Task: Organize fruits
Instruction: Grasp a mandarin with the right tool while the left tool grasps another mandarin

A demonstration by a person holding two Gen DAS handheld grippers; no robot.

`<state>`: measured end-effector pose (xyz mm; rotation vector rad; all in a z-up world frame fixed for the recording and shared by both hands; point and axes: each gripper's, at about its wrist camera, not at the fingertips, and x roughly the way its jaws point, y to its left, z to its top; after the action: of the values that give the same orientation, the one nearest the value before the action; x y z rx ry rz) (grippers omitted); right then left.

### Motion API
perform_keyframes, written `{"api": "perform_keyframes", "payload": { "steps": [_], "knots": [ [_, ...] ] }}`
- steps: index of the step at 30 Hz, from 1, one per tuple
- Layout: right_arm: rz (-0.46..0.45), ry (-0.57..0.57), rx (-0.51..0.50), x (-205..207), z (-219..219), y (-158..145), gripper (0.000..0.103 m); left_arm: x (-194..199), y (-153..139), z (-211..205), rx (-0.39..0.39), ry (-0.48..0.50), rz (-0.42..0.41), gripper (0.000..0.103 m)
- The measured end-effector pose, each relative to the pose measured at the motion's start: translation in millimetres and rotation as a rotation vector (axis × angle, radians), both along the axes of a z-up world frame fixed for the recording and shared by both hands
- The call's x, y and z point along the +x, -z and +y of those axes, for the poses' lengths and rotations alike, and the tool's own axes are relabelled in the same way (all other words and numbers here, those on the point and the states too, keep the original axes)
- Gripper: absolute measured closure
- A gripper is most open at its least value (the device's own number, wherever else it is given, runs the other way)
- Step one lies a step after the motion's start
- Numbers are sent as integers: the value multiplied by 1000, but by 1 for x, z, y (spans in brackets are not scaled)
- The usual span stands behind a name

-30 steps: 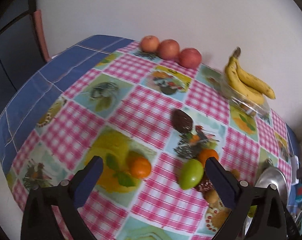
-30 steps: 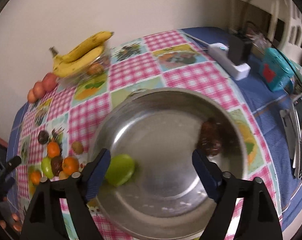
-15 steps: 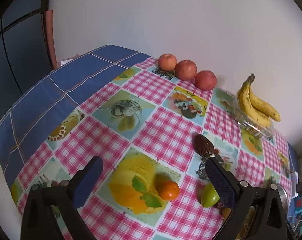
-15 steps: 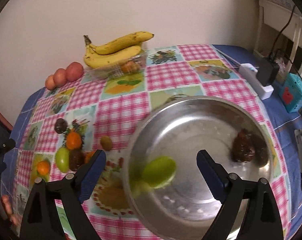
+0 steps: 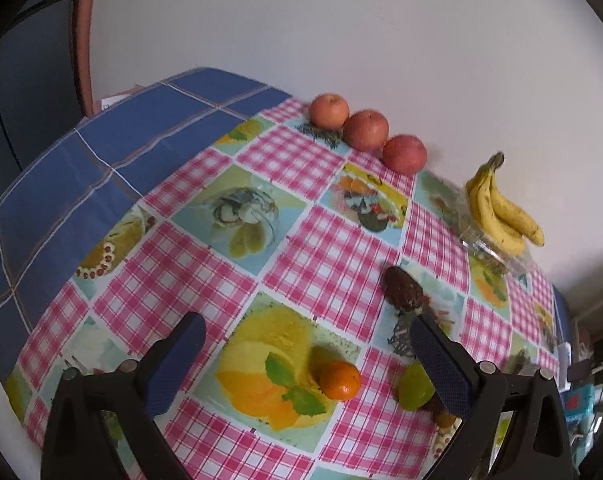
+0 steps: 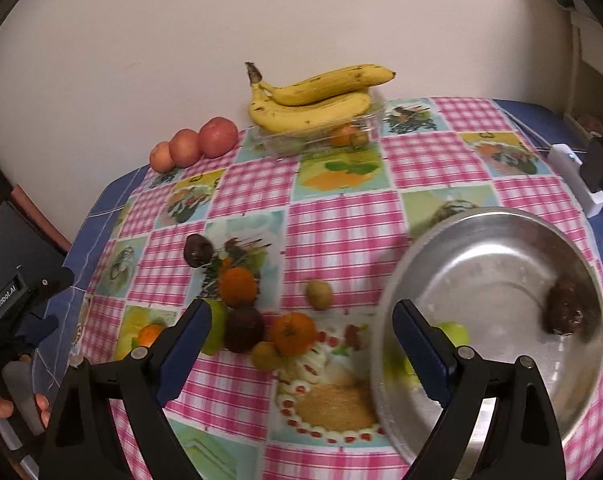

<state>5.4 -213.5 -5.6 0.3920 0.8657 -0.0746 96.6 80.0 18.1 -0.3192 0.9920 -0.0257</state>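
Right gripper [image 6: 301, 324] spread wide, empty, above tablecloth [image 6: 341, 232]. Left gripper [image 5: 305, 340] likewise wide, gripping nothing. Just beyond: clustered oranges [image 6: 293, 331], green fruit [image 6: 455, 332] inside steel bowl [image 6: 501, 240]. Farthest: bananas [image 6: 313, 100], apples [image 6: 217, 137] by wall.

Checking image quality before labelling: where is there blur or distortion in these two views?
Right wrist view: the metal bowl and green fruit inside it are motion-smeared, while the bananas stay sharp. Left wrist view: mostly sharp; fisheye curves the tablecloth edges, dark corners.
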Motion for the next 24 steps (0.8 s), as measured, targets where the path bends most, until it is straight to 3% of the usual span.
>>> {"api": "perform_keyframes", "payload": {
  "steps": [3,8,11,14,16,20,24],
  "knots": [
    [5,-2,-5,5,4,3,12,4,8,-3,-20,9,31,0],
    [18,-12,5,14,9,8,31,7,21,-13,-46,29,85,3],
    [42,-10,2,19,11,16,48,9,31,-22,-49,52,120,15],
    [81,-11,18,25,10,29,53,11,41,-32,-41,76,152,16],
    [105,-13,21,27,10,37,58,12,46,-36,-43,92,167,26],
    [138,-27,24,29,11,49,61,13,57,-43,-49,106,205,34],
    [166,-33,14,32,13,57,68,13,64,-44,-74,110,236,55]
  ]
}}
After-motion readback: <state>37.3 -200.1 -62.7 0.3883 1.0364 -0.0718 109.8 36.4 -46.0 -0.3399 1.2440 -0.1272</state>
